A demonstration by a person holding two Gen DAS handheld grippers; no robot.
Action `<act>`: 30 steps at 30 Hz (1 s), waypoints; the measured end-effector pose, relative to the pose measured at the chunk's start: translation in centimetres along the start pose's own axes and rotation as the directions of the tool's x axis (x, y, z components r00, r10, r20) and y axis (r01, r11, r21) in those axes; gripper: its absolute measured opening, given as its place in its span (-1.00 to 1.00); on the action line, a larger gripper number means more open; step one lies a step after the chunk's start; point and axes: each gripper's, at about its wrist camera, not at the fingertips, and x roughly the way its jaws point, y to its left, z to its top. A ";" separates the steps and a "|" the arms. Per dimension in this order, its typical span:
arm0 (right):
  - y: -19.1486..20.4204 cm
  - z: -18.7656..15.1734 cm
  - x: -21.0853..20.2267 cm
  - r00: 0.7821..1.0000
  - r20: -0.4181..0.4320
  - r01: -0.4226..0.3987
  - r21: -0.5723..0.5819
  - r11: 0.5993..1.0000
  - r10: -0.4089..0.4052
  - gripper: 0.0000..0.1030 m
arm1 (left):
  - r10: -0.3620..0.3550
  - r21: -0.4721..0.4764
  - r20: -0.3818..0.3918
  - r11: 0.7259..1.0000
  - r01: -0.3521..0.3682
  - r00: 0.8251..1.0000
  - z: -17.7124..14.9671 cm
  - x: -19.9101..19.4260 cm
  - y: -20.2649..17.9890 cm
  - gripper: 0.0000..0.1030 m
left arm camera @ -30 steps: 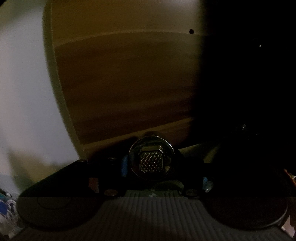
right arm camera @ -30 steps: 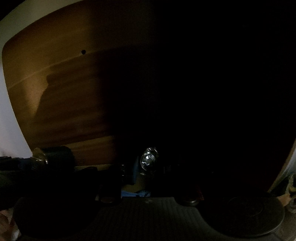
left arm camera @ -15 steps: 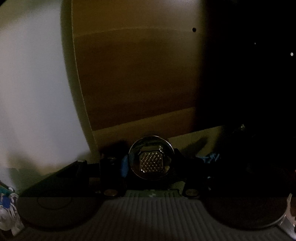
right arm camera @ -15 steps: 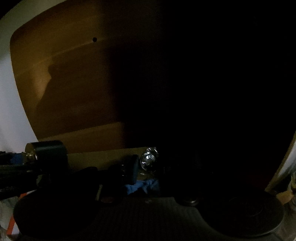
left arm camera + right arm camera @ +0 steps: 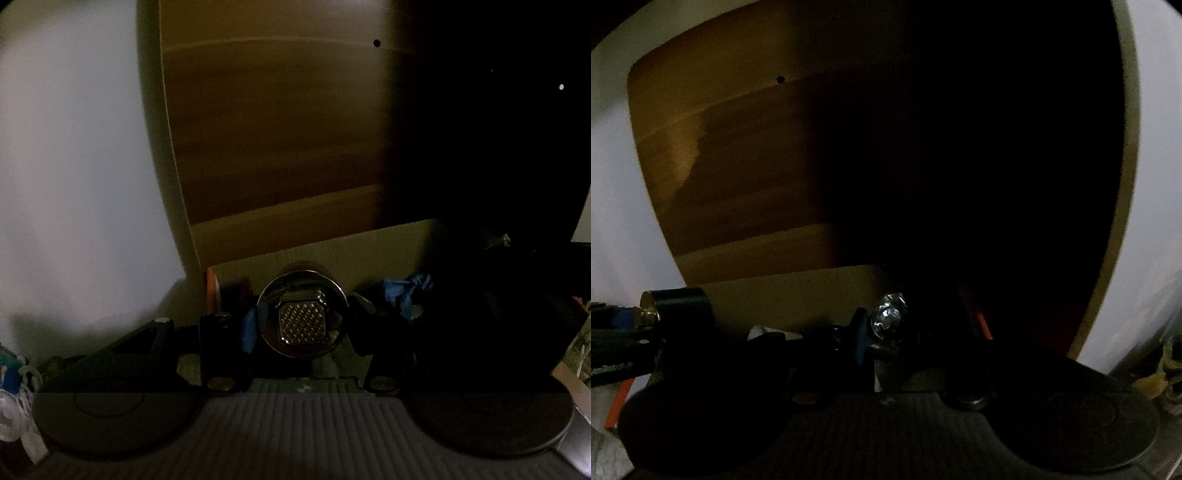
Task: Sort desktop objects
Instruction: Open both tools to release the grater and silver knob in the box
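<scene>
My left gripper [image 5: 301, 326] pinched a round shiny metal object with a studded square face [image 5: 302, 324], held dead centre between the blue pads [image 5: 248, 330]. Ahead stood a brown wooden panel [image 5: 277, 129], its left edge meeting a white wall [image 5: 74, 147]; a pale cardboard-coloured edge [image 5: 332, 243] ran just behind the held object. Crumpled blue material [image 5: 406, 291] lay near to the right. My right gripper [image 5: 886, 325] was closed on a small crinkled silvery object [image 5: 888, 319], against the same wooden panel [image 5: 738, 166]. A dark cylinder with a brass-coloured tip [image 5: 677, 308] projected at the left edge. The right portion of both views was black; nothing there could be resolved, including the right finger of each gripper.
</scene>
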 end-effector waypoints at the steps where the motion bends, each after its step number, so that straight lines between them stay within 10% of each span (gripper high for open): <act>1: -0.1 -0.1 -0.5 1.000 -0.001 0.000 -0.001 1.000 0.000 -0.57 | 0.001 0.001 0.000 1.000 -0.001 1.000 -0.1 0.0 -0.1 -0.09; 27: 0.1 2.0 1.0 0.999 -0.037 -0.013 -0.032 0.999 0.012 -0.56 | -0.013 0.008 0.019 1.000 0.013 1.000 1.6 2.1 -0.9 -0.09; 29: 0.2 1.9 1.3 1.000 -0.023 0.008 -0.025 1.000 -0.009 -0.51 | -0.013 0.015 0.031 1.000 0.013 0.999 1.4 2.2 -1.0 -0.08; 30: 0.3 2.0 1.3 1.000 -0.013 0.014 -0.021 1.000 -0.014 -0.10 | -0.009 0.019 0.040 1.000 0.008 0.999 1.3 2.1 -1.1 -0.03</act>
